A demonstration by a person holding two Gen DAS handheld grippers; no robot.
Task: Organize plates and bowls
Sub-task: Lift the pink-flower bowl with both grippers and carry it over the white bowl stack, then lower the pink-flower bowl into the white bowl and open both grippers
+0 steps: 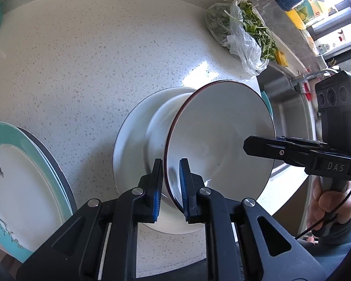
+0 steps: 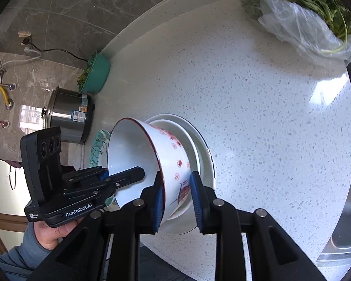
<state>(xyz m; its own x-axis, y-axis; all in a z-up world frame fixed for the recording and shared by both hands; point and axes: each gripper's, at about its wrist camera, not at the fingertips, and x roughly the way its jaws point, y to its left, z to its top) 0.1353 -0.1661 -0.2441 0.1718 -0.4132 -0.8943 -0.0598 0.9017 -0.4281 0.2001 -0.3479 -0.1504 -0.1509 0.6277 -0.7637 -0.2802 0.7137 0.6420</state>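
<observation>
A white bowl with a red rim and red flower print is tilted over a white plate on the speckled counter. My left gripper is shut on the bowl's rim, one finger inside and one outside. It shows in the right wrist view at the bowl's left rim. My right gripper straddles the bowl's near wall with a gap on the outer side, so it is open. It shows in the left wrist view at the bowl's right rim.
A stack of teal flowered plates lies at the left. Bagged greens lie at the back. A steel pot and a teal basin stand by the wall. A sink is at the right.
</observation>
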